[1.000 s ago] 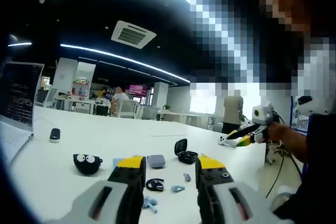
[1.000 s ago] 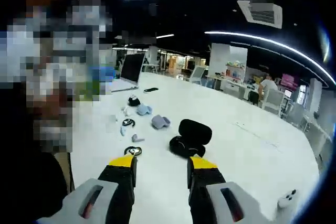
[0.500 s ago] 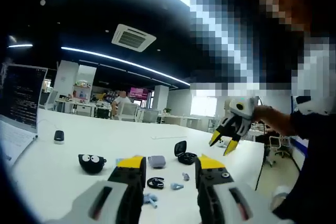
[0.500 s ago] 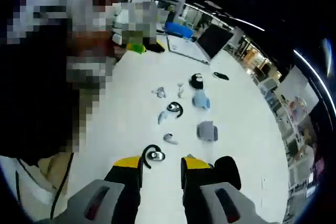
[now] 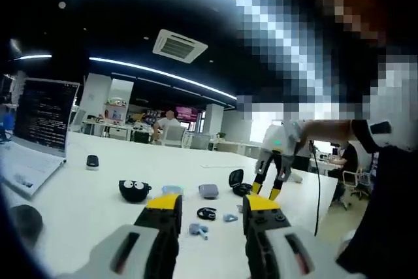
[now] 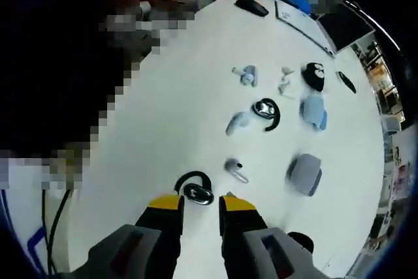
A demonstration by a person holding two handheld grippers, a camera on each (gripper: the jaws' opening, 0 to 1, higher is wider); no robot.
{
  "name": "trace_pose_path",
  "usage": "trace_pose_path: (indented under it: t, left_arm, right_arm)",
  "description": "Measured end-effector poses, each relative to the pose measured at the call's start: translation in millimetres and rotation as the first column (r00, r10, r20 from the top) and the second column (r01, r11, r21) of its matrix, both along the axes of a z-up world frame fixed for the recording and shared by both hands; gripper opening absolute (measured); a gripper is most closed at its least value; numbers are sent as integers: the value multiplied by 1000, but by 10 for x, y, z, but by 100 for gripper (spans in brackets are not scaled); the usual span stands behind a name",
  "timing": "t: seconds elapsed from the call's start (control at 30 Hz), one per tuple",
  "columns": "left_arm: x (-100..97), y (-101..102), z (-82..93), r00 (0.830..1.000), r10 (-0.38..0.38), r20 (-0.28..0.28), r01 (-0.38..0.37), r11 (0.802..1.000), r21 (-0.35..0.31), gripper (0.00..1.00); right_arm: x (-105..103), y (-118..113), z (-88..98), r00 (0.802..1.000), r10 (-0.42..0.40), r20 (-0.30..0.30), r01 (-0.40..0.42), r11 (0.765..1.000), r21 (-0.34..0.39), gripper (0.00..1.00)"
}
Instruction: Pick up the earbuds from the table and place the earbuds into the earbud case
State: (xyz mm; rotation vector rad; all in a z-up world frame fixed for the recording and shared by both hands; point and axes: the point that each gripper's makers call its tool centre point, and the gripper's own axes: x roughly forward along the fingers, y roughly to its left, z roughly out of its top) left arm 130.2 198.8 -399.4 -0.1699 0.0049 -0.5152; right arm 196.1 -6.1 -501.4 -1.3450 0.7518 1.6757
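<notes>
Black ear-hook earbud (image 6: 194, 189) with silvery centre at 12 o'clock of yellow-tipped grey right gripper (image 6: 200, 203). White table (image 6: 196, 122). Pale blue cases (image 6: 313, 110), grey case (image 6: 304, 173), black pouch (image 5: 134, 191) with white eyes.

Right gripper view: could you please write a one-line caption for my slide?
Right claw, jaws open, poised over a black ear-hook earbud on the white table, other earbuds and cases scattered beyond.

An open laptop (image 5: 40, 136) stands on the white table (image 5: 85, 194), with a computer mouse (image 5: 92, 161) near it.
</notes>
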Motion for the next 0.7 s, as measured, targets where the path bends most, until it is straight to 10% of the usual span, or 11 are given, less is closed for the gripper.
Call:
trace_pose_path:
  t: [0.7]
  left_arm:
    - [22, 141, -105, 998, 49, -39, -48, 999, 13, 38]
  right_arm:
    - [58, -51, -148, 998, 48, -50, -51, 996, -78, 22]
